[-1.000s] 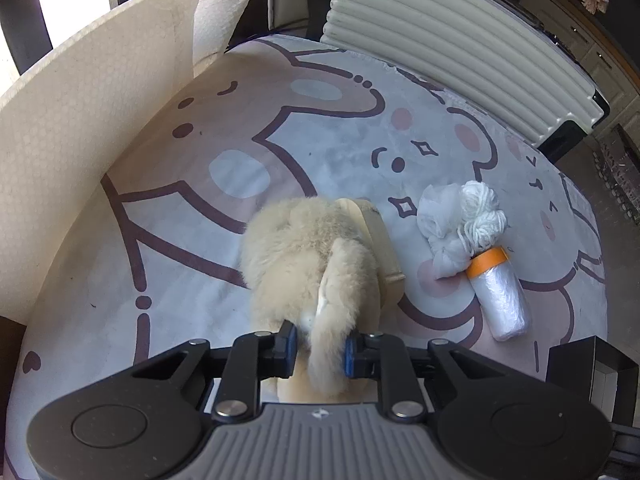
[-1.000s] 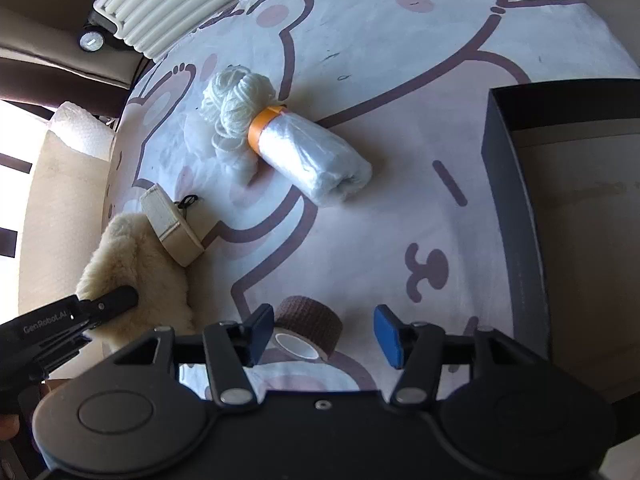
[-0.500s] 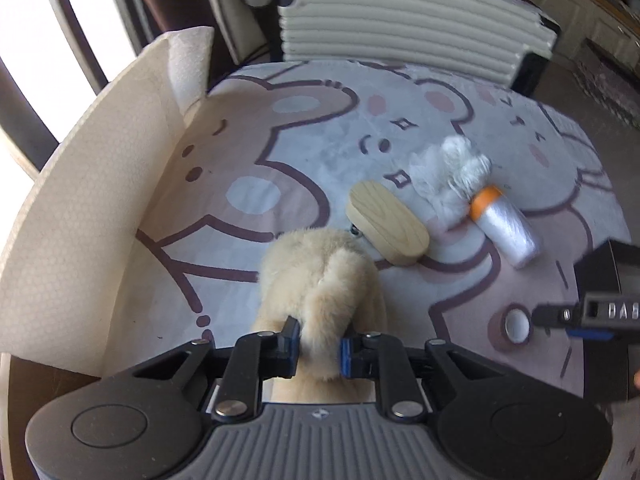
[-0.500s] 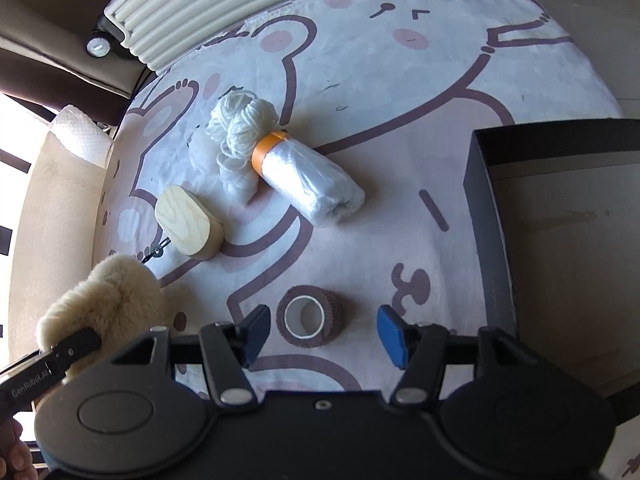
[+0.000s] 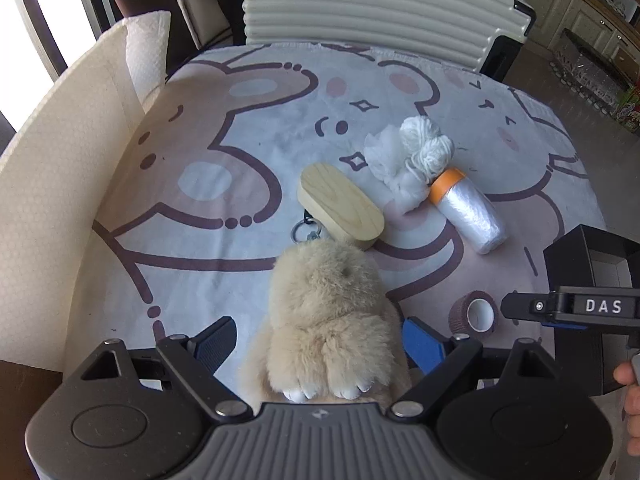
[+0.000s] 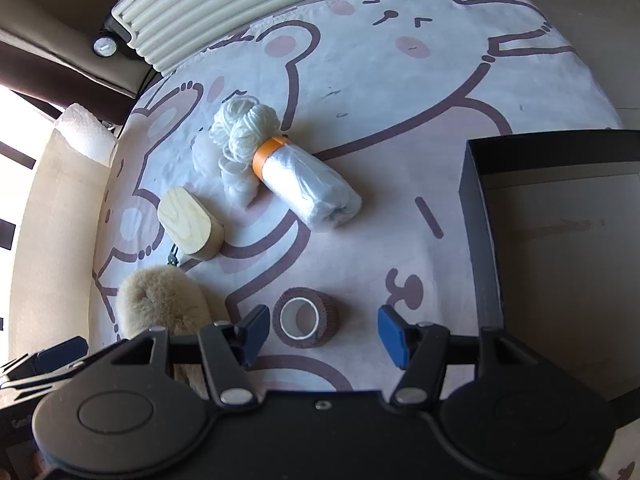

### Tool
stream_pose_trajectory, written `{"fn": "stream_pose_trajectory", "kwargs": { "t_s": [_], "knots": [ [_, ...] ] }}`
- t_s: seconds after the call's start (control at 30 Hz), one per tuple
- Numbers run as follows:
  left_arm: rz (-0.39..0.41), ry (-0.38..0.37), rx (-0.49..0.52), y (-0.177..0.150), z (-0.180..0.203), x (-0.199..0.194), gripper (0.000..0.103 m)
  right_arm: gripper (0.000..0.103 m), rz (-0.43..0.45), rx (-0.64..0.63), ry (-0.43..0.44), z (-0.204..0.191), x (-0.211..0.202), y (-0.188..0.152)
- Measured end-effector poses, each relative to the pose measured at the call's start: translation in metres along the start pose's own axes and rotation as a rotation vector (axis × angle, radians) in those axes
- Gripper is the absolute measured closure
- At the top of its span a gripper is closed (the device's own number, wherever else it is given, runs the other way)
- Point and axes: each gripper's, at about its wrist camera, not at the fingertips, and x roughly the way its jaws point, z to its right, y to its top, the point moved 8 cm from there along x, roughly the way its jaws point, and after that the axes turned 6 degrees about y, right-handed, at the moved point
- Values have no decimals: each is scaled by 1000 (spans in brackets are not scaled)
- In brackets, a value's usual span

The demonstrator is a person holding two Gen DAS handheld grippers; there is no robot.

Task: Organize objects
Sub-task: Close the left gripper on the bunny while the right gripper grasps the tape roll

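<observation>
Since a second earlier, my left gripper [image 5: 316,344] had let go of the plush rabbit keychain [image 5: 328,312]: its jaws, then pinched on the fur, were opening wide, and the toy lay between them without either pad pressing on it.

Going by size, the cartoon-bear cloth [image 5: 240,152] covered the whole table, with a ribbed cream suitcase [image 5: 376,8] at the far edge and a dark open box [image 6: 560,240] at the right. The rabbit lay near me on the left of the cloth, its metal ring [image 5: 302,232] pointing away toward the wooden oval block [image 5: 340,206] just beyond it. Farther right lay the roll of clear plastic bags with an orange collar [image 6: 308,188], touching a bundle of white yarn [image 6: 244,128]. Smallest was the brown bandage roll [image 6: 306,316], near me, sitting between the half-open jaws of my right gripper [image 6: 320,334], which had hold of nothing.

I judged the rabbit to be light and very soft; it would squash under the pads, so the thick body was the place to take it, not the loose fur. The bandage roll looked light and springy, best pinched across its outer wall.
</observation>
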Motion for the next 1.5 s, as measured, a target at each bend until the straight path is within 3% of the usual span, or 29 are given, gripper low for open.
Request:
{"fn": "stream_pose_trajectory", "kwargs": {
  "t_s": [0.2, 0.43, 0.6, 0.77, 0.87, 0.93, 1.03, 1.27, 1.4, 1.5],
  "knots": [
    [-65, -10, -79, -4, -5, 29, 9, 42, -15, -70, 24, -5, 5, 0],
    [-129, -59, -142, -8, 7, 52, 7, 42, -35, -181, -19, -10, 15, -4],
    [-155, -1, -161, -11, 8, 63, 6, 42, -39, -208, -41, -8, 19, -7],
    [-161, 84, -82, -18, 2, 70, 6, 42, -47, -257, -42, -13, 23, -13],
    [-155, 87, -50, -21, 0, 72, 6, 42, -47, -325, -50, -19, 27, -19],
    [-160, 70, -50, -23, -2, 73, 11, 41, -45, -379, -55, -24, 31, -22],
    [-192, 14, -82, -27, -3, 75, 26, 37, -63, -430, -58, -29, 38, -26],
    [-195, -28, -95, -26, -8, 73, 40, 40, -83, -418, -76, -25, 54, -25],
    [-189, -38, -85, -24, -7, 72, 49, 46, -87, -421, -88, -25, 61, -24],
    [-179, -39, -85, -21, -8, 71, 52, 59, -80, -434, -93, -28, 63, -22]
  ]
}}
